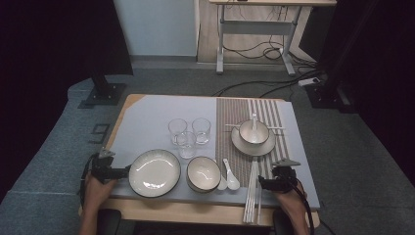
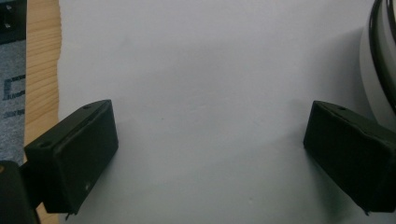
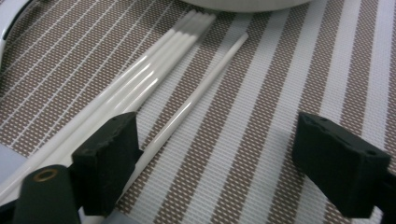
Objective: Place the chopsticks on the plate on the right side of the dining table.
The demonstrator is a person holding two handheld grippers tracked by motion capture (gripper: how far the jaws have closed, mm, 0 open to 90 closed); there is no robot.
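Right claw (image 3: 215, 163) spread around the lone white chopstick (image 3: 196, 98) on the striped mat (image 3: 280, 93), pre-grasp; next, pinch it squarely; left claw (image 2: 210, 154) spread, empty.

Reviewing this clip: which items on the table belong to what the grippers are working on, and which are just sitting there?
In hand:
- right gripper, jaws open
- loose white chopstick between its jaws
- bundle of white chopsticks beside it
- striped placemat under them

Lying about:
- three glasses
- large plate, beside the open left gripper
- bowl
- white spoons
- bowl on saucer
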